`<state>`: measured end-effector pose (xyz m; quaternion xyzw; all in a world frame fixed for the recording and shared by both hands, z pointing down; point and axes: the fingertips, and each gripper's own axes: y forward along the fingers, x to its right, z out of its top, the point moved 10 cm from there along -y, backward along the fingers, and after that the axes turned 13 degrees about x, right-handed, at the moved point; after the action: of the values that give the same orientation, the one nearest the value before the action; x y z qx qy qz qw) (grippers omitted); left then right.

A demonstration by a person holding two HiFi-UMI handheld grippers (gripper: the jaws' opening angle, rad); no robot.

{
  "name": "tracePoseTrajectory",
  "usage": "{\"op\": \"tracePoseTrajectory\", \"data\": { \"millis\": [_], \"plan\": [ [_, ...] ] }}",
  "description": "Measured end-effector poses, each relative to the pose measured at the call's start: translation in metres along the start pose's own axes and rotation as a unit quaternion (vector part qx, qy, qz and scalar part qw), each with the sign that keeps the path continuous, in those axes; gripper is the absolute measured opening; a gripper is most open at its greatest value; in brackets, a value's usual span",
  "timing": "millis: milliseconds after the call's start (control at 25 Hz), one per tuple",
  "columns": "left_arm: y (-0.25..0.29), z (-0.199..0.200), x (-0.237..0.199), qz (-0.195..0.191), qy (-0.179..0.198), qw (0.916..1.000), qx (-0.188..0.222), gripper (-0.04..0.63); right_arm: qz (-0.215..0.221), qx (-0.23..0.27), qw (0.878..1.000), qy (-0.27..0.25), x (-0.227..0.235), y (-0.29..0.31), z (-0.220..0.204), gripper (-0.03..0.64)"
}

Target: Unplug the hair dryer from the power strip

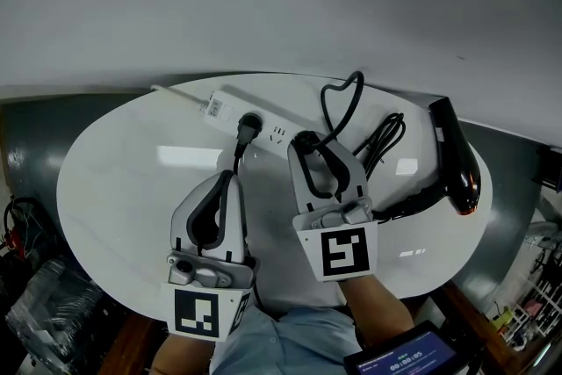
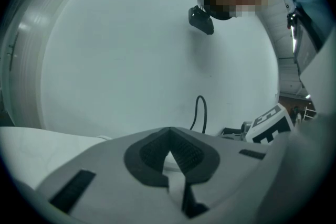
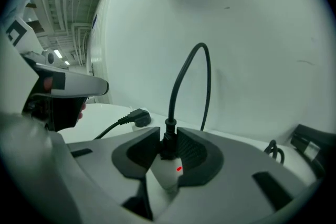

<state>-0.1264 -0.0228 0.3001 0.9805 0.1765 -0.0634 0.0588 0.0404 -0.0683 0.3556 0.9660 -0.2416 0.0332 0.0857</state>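
Observation:
A white power strip point(image 1: 224, 108) lies at the table's far side. The hair dryer's black plug point(image 3: 168, 141) stands upright in it beside a small red light, and its cord point(image 1: 341, 101) loops up and away to the black hair dryer point(image 1: 457, 158) at the right. My right gripper point(image 1: 307, 141) point(image 3: 168, 148) is shut on that plug, one pad against each side. My left gripper point(image 1: 230, 178) point(image 2: 169, 150) rests just short of the strip, its tips touching with nothing between them.
A second black plug point(image 1: 248, 126) point(image 3: 139, 117) sits in the strip to the left, and its cord runs back past my left gripper. A coil of cord point(image 1: 385, 138) lies between my right gripper and the dryer. The round white table point(image 1: 123, 189) stands against a white wall.

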Motion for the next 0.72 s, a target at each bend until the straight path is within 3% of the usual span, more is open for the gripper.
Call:
{"op": "tracePoseTrajectory", "data": {
  "millis": [80,720],
  "plan": [
    [0.0,0.001,0.002,-0.002,0.001,1.0,0.002,-0.002,-0.001,-0.002,1.0,0.008,0.002,-0.001,0.0,0.071],
    [-0.001,0.006,0.01,-0.004,0.008,0.9999,0.011,-0.002,-0.002,0.045,0.998,0.047,0.004,-0.007,0.014,0.066]
  ]
}}
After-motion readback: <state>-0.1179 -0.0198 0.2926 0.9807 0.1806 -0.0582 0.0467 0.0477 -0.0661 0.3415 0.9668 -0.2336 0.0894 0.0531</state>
